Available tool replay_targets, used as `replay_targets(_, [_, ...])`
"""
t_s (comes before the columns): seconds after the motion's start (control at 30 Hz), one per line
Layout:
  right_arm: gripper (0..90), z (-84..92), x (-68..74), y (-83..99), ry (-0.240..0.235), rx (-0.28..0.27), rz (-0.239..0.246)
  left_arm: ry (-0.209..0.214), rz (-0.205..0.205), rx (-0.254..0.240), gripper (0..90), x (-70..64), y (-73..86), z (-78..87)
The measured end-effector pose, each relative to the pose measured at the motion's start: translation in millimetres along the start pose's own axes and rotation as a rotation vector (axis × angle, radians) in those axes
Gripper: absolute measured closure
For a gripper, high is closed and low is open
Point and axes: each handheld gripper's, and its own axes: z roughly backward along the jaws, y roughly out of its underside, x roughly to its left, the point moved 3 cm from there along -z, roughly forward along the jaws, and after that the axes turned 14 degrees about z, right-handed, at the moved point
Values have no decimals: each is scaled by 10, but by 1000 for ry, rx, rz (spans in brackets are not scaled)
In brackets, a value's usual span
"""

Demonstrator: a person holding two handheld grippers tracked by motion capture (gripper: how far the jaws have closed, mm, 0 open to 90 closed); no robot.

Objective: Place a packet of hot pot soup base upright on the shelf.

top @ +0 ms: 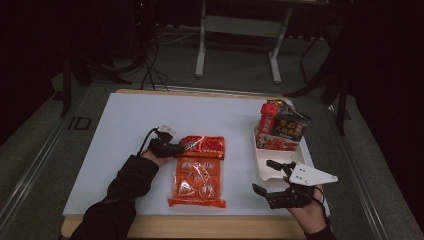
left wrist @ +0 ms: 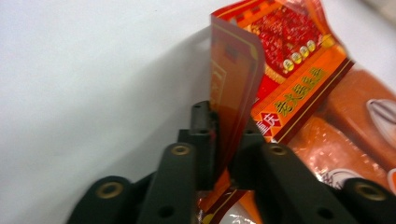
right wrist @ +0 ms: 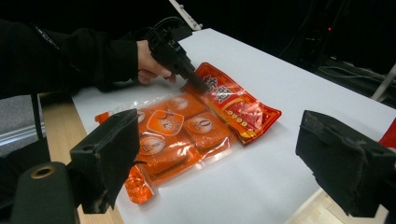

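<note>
— Two packets lie mid-table: my left gripper (top: 175, 148) has its jaws clamped on the raised edge of the red packet (top: 205, 146).
— And the orange packet (top: 197, 182)?
— Flat under it, nearer me, the red packet overlapping its far end.
— Your other hand?
— My right gripper (top: 272, 180) hangs with jaws spread wide and nothing between them, just beside the white tray (top: 265, 167) that holds snack packs (top: 280, 127).
</note>
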Motion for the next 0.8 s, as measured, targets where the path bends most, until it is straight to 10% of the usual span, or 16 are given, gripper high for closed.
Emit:
replay_targets(0.2, [137,-15,3,2,-3,7,-2,-59,-29,-20,894,-70,-7,44])
replay_targets(0.8, [141,-15,-14,-13,12,15,-12,-21,-46,-134,897,-297,-107,467])
